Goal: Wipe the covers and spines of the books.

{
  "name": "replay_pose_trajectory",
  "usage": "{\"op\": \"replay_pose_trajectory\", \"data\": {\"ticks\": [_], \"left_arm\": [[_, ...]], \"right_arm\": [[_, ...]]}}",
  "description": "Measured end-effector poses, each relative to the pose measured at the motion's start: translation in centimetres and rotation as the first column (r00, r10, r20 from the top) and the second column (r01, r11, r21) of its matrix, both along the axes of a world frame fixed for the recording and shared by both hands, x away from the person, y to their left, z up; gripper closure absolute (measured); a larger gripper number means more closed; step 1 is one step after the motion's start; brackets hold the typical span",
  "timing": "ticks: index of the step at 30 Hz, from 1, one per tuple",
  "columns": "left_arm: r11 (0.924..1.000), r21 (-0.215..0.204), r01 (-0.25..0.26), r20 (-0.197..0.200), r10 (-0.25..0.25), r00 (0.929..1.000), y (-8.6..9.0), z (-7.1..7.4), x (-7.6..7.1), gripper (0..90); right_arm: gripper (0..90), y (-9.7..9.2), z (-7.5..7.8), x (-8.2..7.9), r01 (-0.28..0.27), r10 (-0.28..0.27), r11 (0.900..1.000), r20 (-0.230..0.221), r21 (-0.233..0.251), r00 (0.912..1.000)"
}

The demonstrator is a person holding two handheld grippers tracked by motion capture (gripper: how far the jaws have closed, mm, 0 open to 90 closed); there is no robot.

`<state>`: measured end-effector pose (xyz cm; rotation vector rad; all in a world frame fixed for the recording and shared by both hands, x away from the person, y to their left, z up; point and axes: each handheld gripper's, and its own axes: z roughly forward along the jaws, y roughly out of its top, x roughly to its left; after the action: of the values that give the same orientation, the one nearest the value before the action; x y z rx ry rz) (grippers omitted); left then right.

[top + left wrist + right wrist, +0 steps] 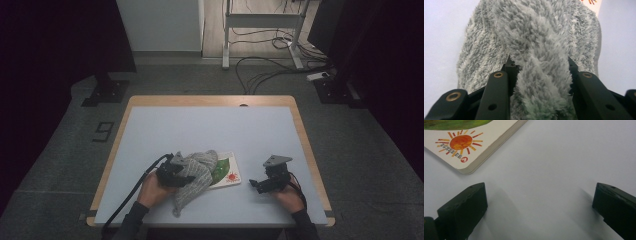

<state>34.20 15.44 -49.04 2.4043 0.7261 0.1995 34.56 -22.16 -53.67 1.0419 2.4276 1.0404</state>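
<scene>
One fuzzy grey cloth (196,176), pinched in the left hand-held gripper (186,179), lies over one picture book (228,172) on the pale tabletop (210,130); the right hand-held gripper (256,185) gapes wide, empty, dark room around.

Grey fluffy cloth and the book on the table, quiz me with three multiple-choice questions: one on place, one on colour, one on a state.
1. Where does the grey fluffy cloth lie?
A. partly over the book
B. on the floor
C. at the table's far edge

2. What colour is the sun printed on the book's corner?
A. blue
B. orange-red
C. black

3. How do the right gripper's jaws stand?
A. shut on the book
B. shut on the cloth
C. open over bare table

Answers: 1 A, the cloth covers the book's left part. 2 B, the right gripper view shows it. 3 C, nothing sits between them.
</scene>
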Motion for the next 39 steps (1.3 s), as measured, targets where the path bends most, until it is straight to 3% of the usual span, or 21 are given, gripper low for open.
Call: {"op": "replay_pose_trajectory", "data": {"ticks": [13, 18, 39], "left_arm": [[0.9997, 0.001, 0.022, 0.004, -0.022, 0.9997, -1.6, -0.1, 0.2, 60.6], [0.9985, -0.016, 0.052, -0.006, -0.053, 0.9986, -3.2, -0.2, 0.4, 60.6], [0.991, 0.007, 0.134, 0.0, -0.134, 0.991, -9.5, -0.3, 2.2, 60.6]], "right_arm": [[0.0, 0.0, 0.0, 0.0, 0.0, 0.0, 1.0, -0.001, 0.0, 1.0], [0.0, 0.0, 0.0, 0.0, 0.0, 0.0, 1.0, -0.001, 0.0, 1.0], [0.0, 0.0, 0.0, 0.0, -0.001, 0.001, 1.0, -0.001, 0.0, 1.0]]}}
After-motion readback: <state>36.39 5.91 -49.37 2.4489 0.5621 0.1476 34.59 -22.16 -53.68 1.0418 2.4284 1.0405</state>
